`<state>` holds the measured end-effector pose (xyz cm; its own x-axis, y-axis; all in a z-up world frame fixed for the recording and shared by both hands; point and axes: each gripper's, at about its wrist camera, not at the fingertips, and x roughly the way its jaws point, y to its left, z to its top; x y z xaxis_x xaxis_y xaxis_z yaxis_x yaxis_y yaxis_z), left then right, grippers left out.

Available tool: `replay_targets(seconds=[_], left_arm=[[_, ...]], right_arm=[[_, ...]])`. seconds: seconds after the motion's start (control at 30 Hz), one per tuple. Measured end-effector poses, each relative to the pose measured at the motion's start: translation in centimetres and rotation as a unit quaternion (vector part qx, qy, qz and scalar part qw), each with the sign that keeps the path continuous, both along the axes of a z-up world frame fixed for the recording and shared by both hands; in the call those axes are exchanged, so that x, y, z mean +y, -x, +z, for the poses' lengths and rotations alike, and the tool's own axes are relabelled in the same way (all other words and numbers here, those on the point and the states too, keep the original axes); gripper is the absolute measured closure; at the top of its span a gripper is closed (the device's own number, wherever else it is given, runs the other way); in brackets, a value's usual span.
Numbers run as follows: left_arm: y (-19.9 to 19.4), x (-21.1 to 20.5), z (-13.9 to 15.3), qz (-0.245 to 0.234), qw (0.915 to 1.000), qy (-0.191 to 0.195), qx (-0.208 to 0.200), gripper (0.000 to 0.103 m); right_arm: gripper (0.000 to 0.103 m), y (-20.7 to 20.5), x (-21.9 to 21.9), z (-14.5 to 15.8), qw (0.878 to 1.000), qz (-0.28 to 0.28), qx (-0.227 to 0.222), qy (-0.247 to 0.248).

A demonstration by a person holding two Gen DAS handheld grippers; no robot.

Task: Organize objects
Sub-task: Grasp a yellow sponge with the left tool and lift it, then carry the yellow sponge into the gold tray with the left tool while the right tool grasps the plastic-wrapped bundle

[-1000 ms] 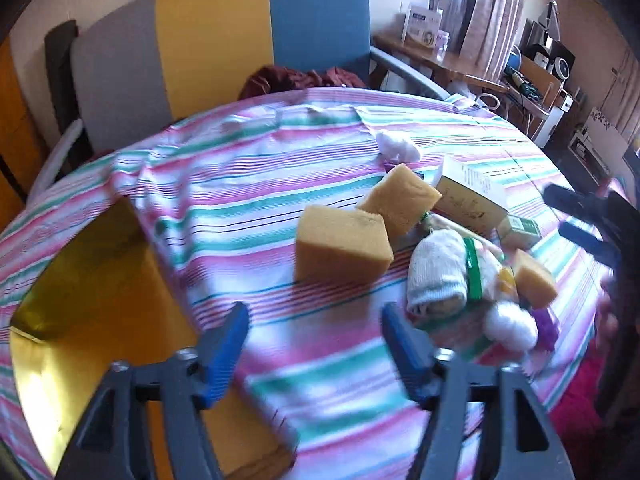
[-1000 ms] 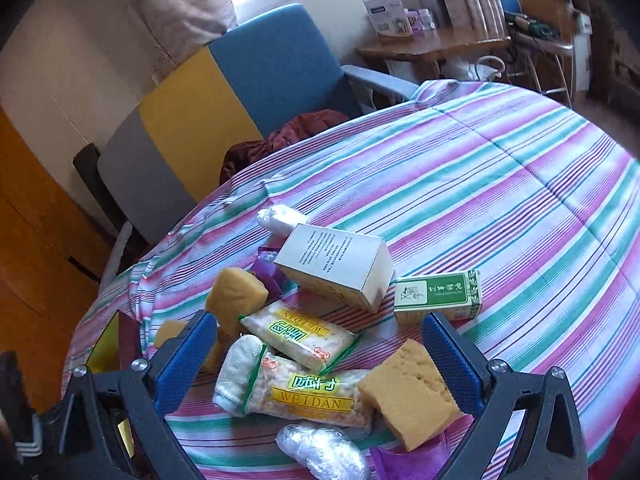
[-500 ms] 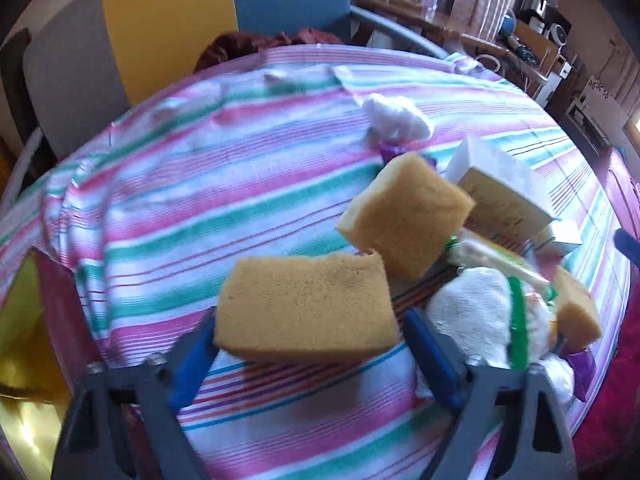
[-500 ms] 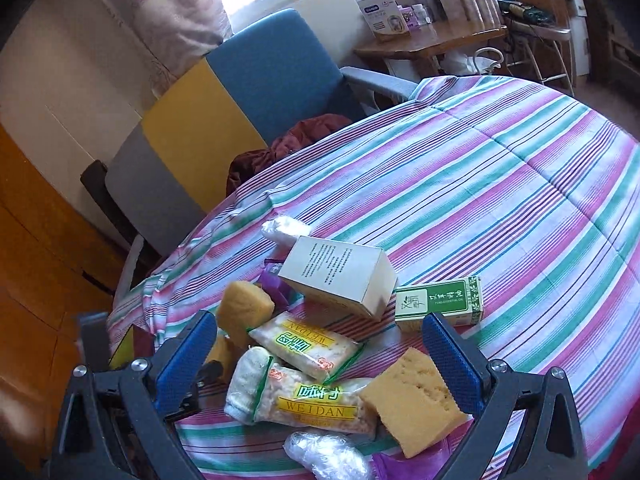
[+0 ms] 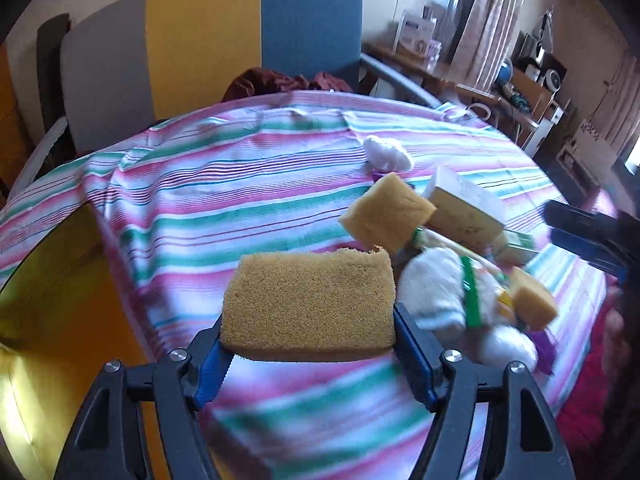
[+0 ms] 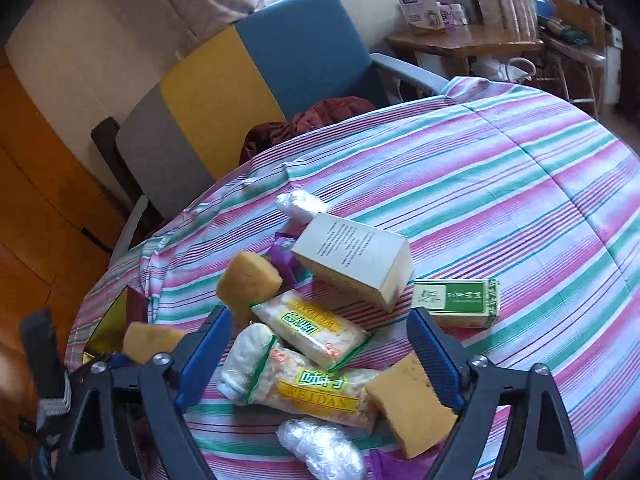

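My left gripper (image 5: 308,314) has a yellow-brown sponge (image 5: 312,304) between its blue pads; the jaws are closing on it and it hangs clear of the striped tablecloth (image 5: 240,184). In the right wrist view the same sponge (image 6: 150,342) shows at the lower left. My right gripper (image 6: 318,320) hovers over a pile, its jaws closing with nothing pressed between the pads. The pile holds two noodle packets (image 6: 316,332), a white box (image 6: 356,256), a green box (image 6: 456,300), a second sponge (image 6: 248,276) and a third sponge (image 6: 408,400).
A grey, yellow and blue chair (image 5: 256,32) stands behind the table with a dark red cloth (image 5: 280,80) on its seat. A folded-back cloth corner bares the yellow tabletop (image 5: 40,300). White plastic wraps (image 6: 320,448) and a purple packet (image 6: 284,256) lie in the pile.
My left gripper dropped onto the nearest sponge, closed around it and came back up with it. The right gripper's jaws have narrowed over the pile.
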<state>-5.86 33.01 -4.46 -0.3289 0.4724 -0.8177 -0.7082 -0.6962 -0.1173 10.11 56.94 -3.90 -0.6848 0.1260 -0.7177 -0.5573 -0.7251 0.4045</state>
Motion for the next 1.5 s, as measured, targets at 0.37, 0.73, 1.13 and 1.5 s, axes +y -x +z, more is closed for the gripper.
replay_targets(seconds=[0.37,0.73,1.13,1.5], left_arm=[[-2.8,-7.5,2.6,0.018,0.9992,-0.036,0.006,0.029],[0.1,-17.6,1.9,0.138,0.9895,-0.044,-0.005,0.029],[11.6,-28.2,-0.8,0.290,0.9568,0.011,-0.010,0.029],[17.9,-27.2,-4.2,0.313,0.9480,0.053,-0.021,0.026]], right_arm=[[0.039,1.9,-3.8,-1.1,0.990,0.123,-0.065,0.021],[0.064,3.2,-10.2,-6.6,0.949,0.187,-0.237,-0.095],[0.064,2.8,-10.0,-6.6,0.953,0.197,-0.210,-0.097],[0.064,3.2,-10.1,-6.4,0.952,0.206,-0.206,-0.099]])
